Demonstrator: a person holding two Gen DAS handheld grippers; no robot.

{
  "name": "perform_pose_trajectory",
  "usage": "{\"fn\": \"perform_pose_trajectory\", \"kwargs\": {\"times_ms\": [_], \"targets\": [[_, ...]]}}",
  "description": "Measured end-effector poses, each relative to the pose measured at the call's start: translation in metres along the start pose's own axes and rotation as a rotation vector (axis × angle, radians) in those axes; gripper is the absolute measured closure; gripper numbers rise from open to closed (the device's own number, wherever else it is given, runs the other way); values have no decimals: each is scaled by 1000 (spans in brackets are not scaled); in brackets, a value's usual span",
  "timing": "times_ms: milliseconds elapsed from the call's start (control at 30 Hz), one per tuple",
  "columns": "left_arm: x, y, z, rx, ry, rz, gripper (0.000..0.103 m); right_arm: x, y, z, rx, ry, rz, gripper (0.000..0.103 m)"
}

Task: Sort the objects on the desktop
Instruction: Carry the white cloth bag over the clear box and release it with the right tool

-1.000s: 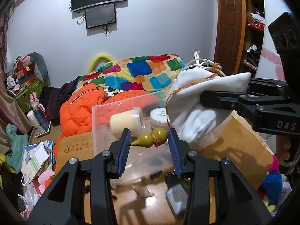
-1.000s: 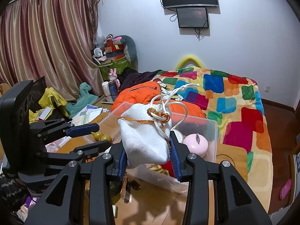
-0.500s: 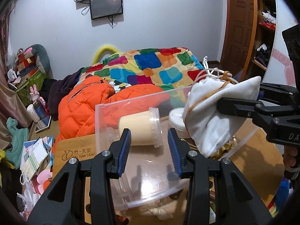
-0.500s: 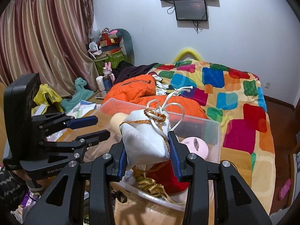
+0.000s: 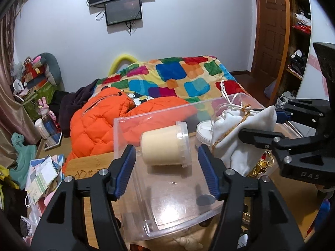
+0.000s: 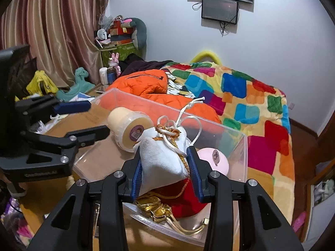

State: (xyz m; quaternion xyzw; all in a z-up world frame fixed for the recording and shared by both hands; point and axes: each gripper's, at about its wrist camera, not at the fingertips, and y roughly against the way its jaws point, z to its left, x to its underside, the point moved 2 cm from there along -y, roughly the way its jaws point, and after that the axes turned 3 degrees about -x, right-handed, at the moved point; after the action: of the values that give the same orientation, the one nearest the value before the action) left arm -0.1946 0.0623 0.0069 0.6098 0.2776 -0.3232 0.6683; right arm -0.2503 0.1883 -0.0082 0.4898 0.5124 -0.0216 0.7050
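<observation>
My right gripper (image 6: pixel 165 172) is shut on a white drawstring pouch (image 6: pixel 162 156) with white and gold cords, held over the clear plastic box (image 6: pixel 240 152); the pouch also shows in the left wrist view (image 5: pixel 236 140). My left gripper (image 5: pixel 165 170) is open and empty above the box's near left part (image 5: pixel 129 125). In the box lie a cream jar on its side (image 5: pixel 165 146), a round white tin (image 5: pixel 204 130), a pink round thing (image 6: pixel 213 161), and red (image 6: pixel 188 200) and gold (image 6: pixel 155 207) pouches.
The box stands on a wooden desk (image 5: pixel 88 167). Small items lie on the desk by the box's near edge (image 5: pixel 188 241). Papers and clutter (image 5: pixel 41 177) lie off the desk's left. An orange jacket (image 5: pixel 100 121) and a colourful blanket (image 5: pixel 178 79) lie on the bed behind.
The small gourd between my left fingers a second ago is gone from them and my left gripper has opened wider. My right gripper has carried the white pouch lower over the box.
</observation>
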Motion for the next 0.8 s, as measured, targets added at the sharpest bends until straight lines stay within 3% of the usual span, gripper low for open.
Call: {"fn": "perform_pose_trajectory", "kwargs": {"times_ms": [233,400,800], "targets": [[1,11,-3,-23,-24,-35,23,6,-2,8,83,53,24,38],[2,17,-6,-46,-39,-55,15,10,4,10,112,58,28,26],[6,37,-2,-66,-18,-84,4,13,39,14,188,32,-24,11]]}}
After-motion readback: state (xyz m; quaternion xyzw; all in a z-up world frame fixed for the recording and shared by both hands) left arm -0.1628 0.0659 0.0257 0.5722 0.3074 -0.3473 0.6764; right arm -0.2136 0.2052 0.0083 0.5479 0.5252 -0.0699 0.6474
